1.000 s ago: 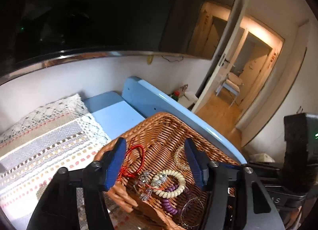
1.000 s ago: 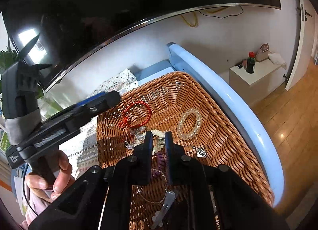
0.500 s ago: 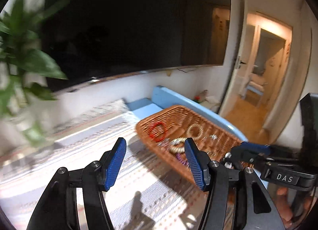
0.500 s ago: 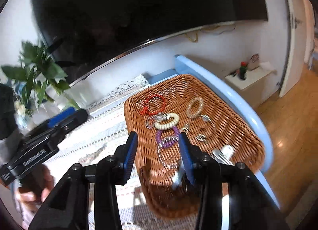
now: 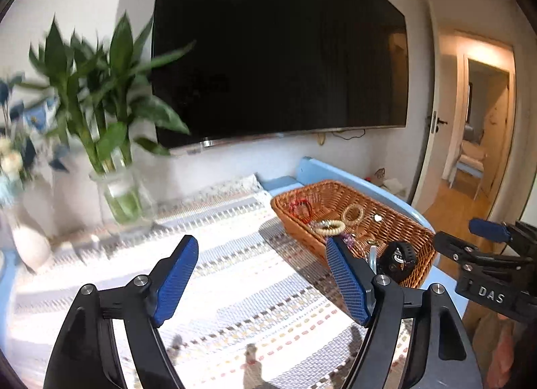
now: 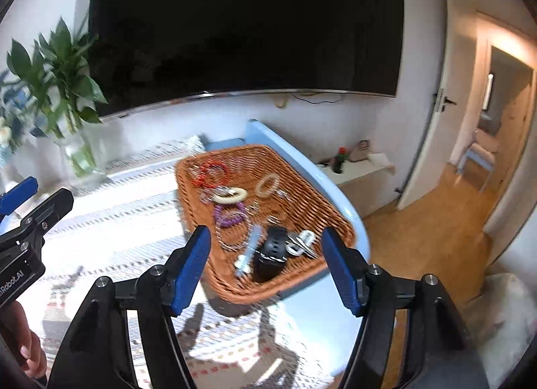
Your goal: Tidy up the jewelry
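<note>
A big dark television [image 5: 278,50] hangs above a worktop [image 6: 335,322] spread with a woven striped cloth [image 5: 235,288], a vase of green stems [image 5: 120,194] standing at its far left. The wicker tray [image 6: 339,217] sits at the worktop's right end and gathers all the jewelry: a red bracelet [image 6: 211,172], a cream beaded one [image 6: 231,196], a purple one [image 6: 230,214] and a black watch [image 6: 272,251], so nothing strays. The left claw [image 5: 261,285] and right claw [image 6: 265,271] both hang short of the tray, jaws opening and empty, probably readying for a pick.
</note>
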The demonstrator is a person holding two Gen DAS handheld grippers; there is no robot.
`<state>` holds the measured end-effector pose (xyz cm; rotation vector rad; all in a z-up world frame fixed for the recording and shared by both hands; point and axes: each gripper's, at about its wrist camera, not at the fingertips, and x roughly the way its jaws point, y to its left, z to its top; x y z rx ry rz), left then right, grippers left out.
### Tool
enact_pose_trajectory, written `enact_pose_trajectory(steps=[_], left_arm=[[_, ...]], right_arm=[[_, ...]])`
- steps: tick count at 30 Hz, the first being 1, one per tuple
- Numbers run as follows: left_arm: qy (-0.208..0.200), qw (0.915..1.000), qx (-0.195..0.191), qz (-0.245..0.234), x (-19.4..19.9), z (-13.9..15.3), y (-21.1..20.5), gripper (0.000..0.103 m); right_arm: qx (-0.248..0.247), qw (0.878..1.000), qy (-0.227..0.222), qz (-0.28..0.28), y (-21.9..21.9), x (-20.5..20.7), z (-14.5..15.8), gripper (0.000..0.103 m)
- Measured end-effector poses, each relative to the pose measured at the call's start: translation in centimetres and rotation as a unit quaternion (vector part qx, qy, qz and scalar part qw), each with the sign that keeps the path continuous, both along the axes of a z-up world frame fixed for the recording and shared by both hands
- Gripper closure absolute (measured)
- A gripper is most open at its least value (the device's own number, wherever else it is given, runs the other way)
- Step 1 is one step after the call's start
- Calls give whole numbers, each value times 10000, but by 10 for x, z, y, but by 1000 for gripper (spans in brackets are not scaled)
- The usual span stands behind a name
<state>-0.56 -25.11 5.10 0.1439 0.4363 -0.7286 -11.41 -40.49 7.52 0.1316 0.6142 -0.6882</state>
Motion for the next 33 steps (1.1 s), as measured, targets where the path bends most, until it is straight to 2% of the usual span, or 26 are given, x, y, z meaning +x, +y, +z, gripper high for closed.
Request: enact_pose_trajectory(steps=[6,12,17,26,28,31,33], left_arm=[[432,9985,326,-49,22,-44,-15,24],[286,9981,547,78,22,-65,-18,24],[441,9971,610,149,28,-71,-16,24],[645,9963,482,293,40,-74,-8,24],[568,9968,470,323,39,-73,-7,24],[197,9978,407,475,31,-68,-5,24],[225,9982,357,427,30,-66,-4,24]], right_arm=[[240,9994,255,11,-4,0,-24,32],[364,9986,378,98,-7,10,-40,32],[415,9981,442,119,-9,15,-46,32],[446,9977,472,192,-7,21,-48,32],[417,9978,482,206,-5,22,-47,32],[426,9976,486,241,-3,23,-48,32],[433,9975,493,262,-1,23,-49,32]])
